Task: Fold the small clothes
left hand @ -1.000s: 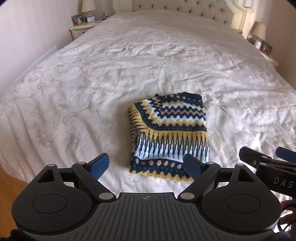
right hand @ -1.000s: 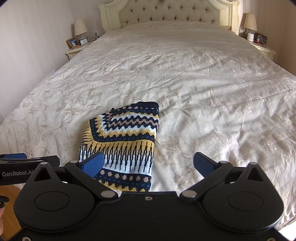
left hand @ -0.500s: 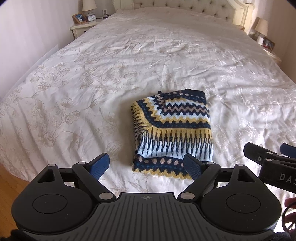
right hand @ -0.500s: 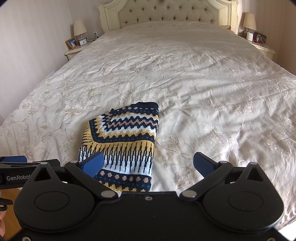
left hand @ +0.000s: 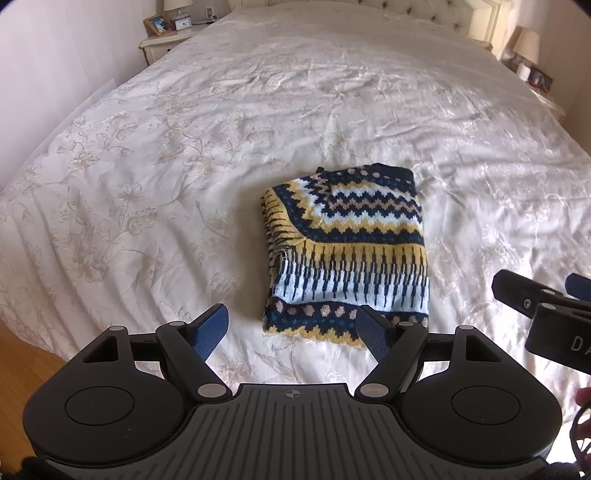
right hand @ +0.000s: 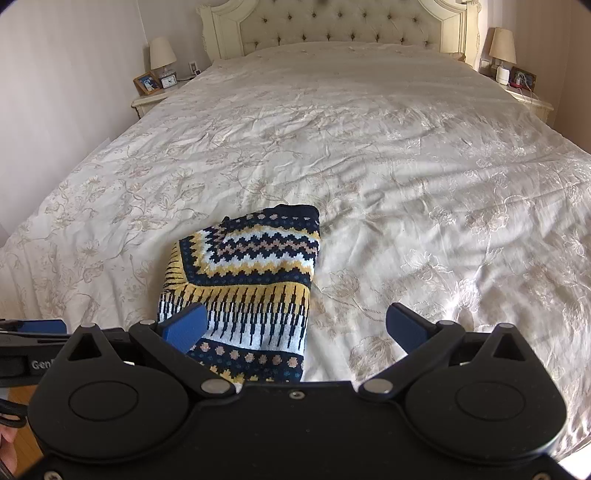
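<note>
Both wrist views near bed foot, facing headboard (right hand: 340,26); share sweater (left hand: 347,254).

We lose the sweater's (right hand: 240,291) near edge behind the right gripper's (right hand: 295,326) body. The right gripper (left hand: 546,299) runs off the left view's edge. Bedside frames (right hand: 147,83) are too small to read.

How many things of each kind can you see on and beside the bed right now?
Folded knit sweater: 1
Bedside lamps: 2
Nightstands: 2
Picture frames: 2
Small clock: 1
Total: 8
</note>
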`<state>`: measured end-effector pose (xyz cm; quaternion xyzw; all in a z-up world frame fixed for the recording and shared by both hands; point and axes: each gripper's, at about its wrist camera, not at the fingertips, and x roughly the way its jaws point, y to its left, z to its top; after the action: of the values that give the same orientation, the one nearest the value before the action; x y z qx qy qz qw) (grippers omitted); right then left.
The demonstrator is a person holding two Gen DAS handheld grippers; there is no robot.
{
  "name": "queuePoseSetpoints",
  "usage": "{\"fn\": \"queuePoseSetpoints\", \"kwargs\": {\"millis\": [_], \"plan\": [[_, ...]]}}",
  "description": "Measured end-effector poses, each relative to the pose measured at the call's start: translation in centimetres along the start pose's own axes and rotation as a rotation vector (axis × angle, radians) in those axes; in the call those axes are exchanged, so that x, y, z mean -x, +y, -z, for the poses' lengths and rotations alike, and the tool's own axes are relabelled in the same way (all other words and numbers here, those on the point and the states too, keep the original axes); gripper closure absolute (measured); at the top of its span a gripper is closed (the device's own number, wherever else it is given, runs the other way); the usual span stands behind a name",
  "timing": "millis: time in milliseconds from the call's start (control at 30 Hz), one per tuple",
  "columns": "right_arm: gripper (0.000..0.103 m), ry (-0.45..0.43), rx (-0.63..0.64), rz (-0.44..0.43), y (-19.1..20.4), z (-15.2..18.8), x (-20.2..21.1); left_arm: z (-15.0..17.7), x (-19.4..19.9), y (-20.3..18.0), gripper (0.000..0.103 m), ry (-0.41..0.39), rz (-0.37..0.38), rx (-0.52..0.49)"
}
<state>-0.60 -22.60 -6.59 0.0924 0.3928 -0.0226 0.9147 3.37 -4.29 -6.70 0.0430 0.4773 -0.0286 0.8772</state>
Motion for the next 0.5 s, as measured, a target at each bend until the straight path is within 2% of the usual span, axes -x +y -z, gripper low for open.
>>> {"fn": "queuePoseSetpoints", "kwargs": {"millis": [500], "plan": [[0.001,0.008,-0.045,0.016,-0.8,0.0,-0.5,-0.4,-0.4,-1.6,0.027,0.015,0.02,-0.047]]}}
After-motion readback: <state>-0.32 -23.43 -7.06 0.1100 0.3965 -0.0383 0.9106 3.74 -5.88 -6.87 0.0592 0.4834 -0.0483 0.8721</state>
